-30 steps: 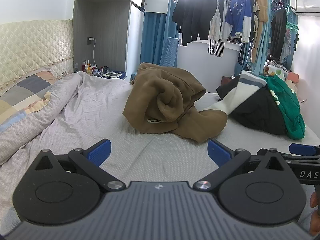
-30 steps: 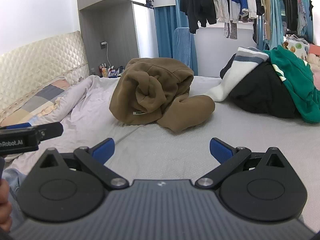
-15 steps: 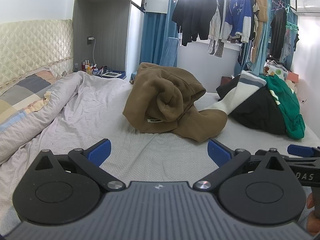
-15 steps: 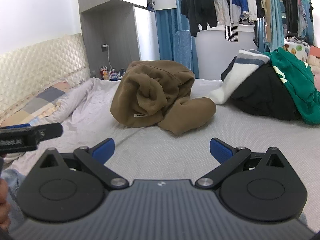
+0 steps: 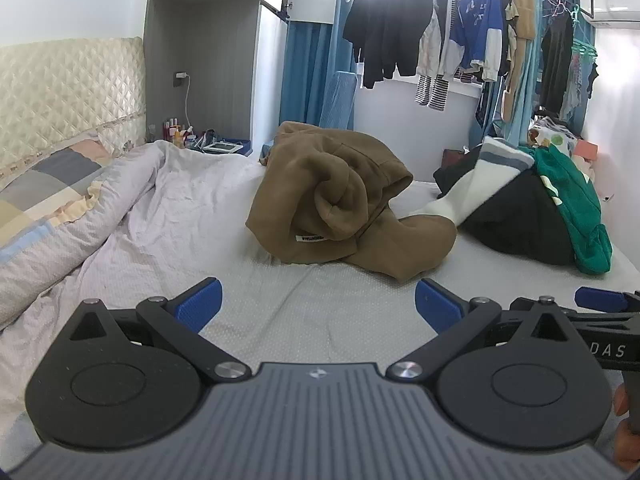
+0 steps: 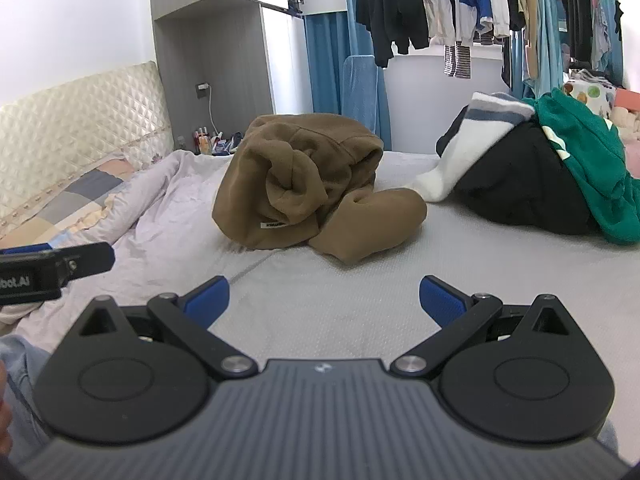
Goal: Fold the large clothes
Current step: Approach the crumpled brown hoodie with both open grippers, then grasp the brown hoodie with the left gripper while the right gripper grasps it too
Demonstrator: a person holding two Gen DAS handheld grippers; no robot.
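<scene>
Brown hoodie (image 5: 340, 196) bears a white label (image 5: 310, 237), writing unreadable.

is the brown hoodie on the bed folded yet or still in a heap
Still in a heap. The brown hoodie sits bunched and twisted on the bed, one part flopped out beside it; neither open gripper touches it.

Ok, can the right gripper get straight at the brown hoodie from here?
Probably yes: the right gripper is open, and only bare sheet lies between it and the brown hoodie ahead.

Both wrist views sit low over the bed (image 5: 280, 312), side by side, facing 12 o'clock — sharing the brown hoodie (image 5: 340, 196) near and the clothes pile (image 6: 532, 176) at 2 o'clock.
</scene>
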